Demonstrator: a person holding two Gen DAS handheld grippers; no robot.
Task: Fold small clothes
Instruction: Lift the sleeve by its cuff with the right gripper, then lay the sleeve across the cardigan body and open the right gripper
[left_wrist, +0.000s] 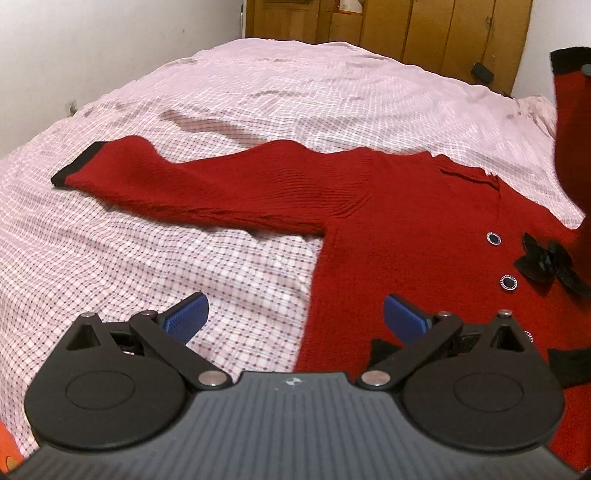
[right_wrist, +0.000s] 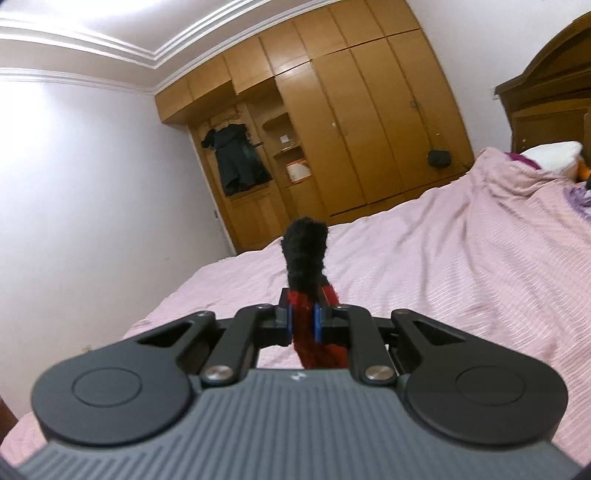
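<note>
A small red knit cardigan (left_wrist: 399, 221) with black cuffs, dark round buttons (left_wrist: 494, 238) and a black bow (left_wrist: 546, 264) lies flat on the bed. Its left sleeve (left_wrist: 192, 184) stretches out to the left, ending in a black cuff (left_wrist: 79, 162). My left gripper (left_wrist: 295, 314) is open and empty, low over the cardigan's lower left edge. My right gripper (right_wrist: 303, 317) is shut on the other sleeve (right_wrist: 314, 347) just below its black cuff (right_wrist: 304, 251), holding it up in the air; this lifted sleeve also shows in the left wrist view (left_wrist: 570, 122).
The bed carries a pink checked sheet (left_wrist: 258, 96). A wooden wardrobe (right_wrist: 351, 122) stands beyond the bed, with dark clothes (right_wrist: 238, 158) hanging in it. A wooden headboard (right_wrist: 550, 99) and pillows (right_wrist: 550, 153) are at the right. White wall at left.
</note>
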